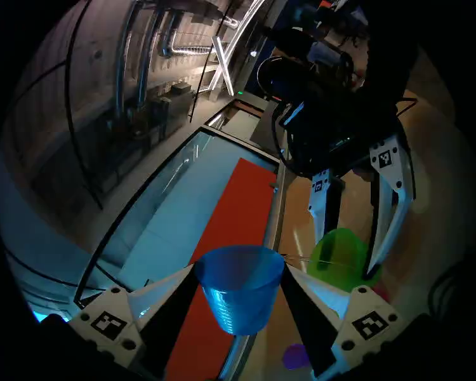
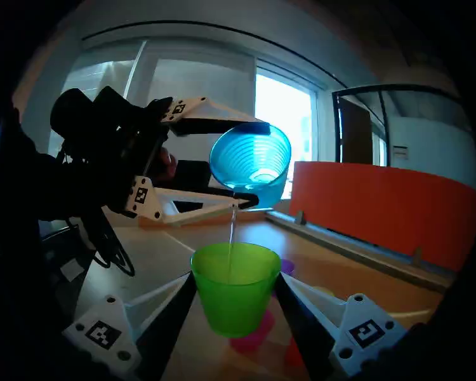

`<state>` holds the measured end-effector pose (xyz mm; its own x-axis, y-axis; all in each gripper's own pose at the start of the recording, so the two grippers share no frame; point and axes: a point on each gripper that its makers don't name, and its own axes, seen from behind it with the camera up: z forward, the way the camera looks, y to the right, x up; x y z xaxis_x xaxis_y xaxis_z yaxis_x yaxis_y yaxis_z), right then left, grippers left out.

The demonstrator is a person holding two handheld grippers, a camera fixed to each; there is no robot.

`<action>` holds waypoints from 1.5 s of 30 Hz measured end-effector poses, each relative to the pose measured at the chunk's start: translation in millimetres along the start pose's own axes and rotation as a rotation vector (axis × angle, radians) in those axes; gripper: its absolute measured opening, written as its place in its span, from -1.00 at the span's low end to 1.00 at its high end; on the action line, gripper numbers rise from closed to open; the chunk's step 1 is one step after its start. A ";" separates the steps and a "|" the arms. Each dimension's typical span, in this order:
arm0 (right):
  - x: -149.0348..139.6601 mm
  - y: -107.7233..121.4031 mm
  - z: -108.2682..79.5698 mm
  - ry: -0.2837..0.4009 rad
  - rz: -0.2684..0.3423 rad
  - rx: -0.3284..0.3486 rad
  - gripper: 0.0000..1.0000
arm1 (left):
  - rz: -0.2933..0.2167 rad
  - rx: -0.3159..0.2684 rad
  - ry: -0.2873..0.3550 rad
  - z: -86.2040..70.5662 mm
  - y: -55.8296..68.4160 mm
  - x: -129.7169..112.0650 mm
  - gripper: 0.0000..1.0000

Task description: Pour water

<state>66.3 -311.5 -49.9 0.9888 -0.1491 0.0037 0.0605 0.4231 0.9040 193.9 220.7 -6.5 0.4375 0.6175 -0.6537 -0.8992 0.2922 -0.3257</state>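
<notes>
- You held the blue cup (image 1: 238,305) nearest the lens in the left gripper view. Both fingers of the left gripper (image 1: 240,274) were clenched on its sides.
- In the right gripper view, the green cup (image 2: 235,305) sat nearest the lens, upright. The right gripper (image 2: 235,279) grasped it, with one finger pressing on each side.
- The blue cup was tipped over, its mouth facing the right gripper's camera, and sat higher than the green cup and just behind it.
- A thin stream of water (image 2: 230,235) ran from the blue cup's lower rim into the green cup.
- Both cups were over the wooden table (image 2: 339,267). Whether the green cup touched the table could not be determined.
- An orange panel (image 2: 390,203) stood along the table's edge.
- A pink item (image 2: 251,340) lay on the table under the green cup, too blurred to identify.
</notes>
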 end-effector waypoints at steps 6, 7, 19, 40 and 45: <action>0.4 0.3 -0.4 0.001 0.000 -0.001 0.76 | 0.004 -0.001 0.004 -1.2 -0.5 2.2 0.75; 0.6 0.4 -0.5 0.002 0.000 -0.001 0.76 | 0.005 -0.002 0.004 -1.2 -0.8 2.5 0.75; 3.6 0.7 -0.5 0.005 -0.003 -0.002 0.77 | 0.013 -0.003 0.001 -1.1 0.6 1.5 0.75; 7.2 -0.2 -0.3 0.009 -0.007 -0.004 0.76 | 0.042 -0.005 0.004 -2.0 2.2 3.1 0.75; 7.4 -0.3 0.2 0.010 -0.007 -0.002 0.76 | 0.048 -0.005 0.002 -1.8 2.3 2.5 0.75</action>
<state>73.6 -312.8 -50.1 0.9896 -0.1434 -0.0069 0.0677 0.4240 0.9031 192.9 221.6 -10.1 0.3940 0.6290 -0.6702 -0.9190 0.2585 -0.2977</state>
